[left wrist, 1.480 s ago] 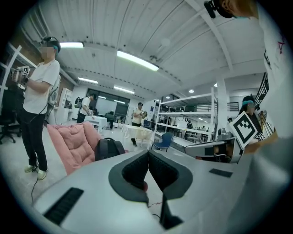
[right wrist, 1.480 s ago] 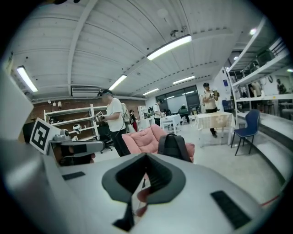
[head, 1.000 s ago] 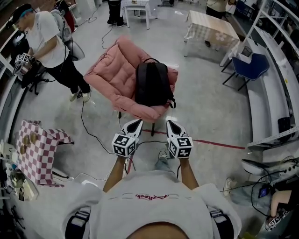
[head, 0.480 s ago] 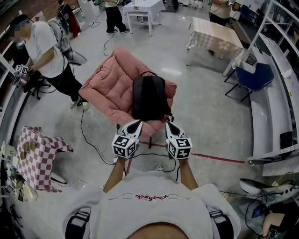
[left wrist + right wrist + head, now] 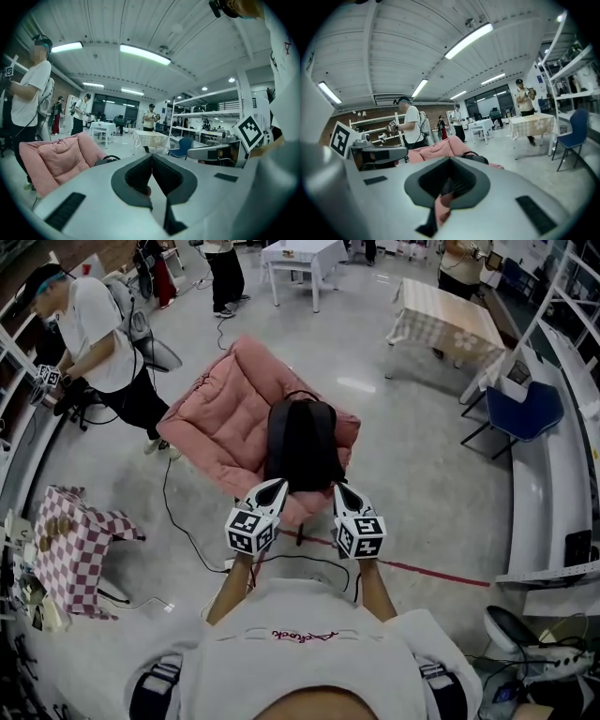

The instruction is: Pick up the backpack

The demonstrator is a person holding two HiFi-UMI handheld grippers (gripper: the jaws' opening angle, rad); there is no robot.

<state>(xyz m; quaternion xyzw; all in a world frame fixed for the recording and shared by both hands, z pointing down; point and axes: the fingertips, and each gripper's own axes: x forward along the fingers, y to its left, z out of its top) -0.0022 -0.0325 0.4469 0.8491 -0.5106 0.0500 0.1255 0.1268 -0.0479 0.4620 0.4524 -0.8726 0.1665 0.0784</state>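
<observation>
Grey floor [image 5: 422, 456] is seen around a pink chair [image 5: 220, 409], on which the black backpack [image 5: 302, 442] is propped. Left tool [image 5: 270, 488] and right tool [image 5: 345, 489] are held near it, pressed together and empty; grasping and lifting are left.

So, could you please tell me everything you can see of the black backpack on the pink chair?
The backpack is plain black and looks like soft fabric, with a rounded, filled shape. A thin carry loop stands up at its top end, which points away from the person. It lies lengthwise on the right part of the pink cushioned chair. Only the cushion visibly touches it.
</observation>
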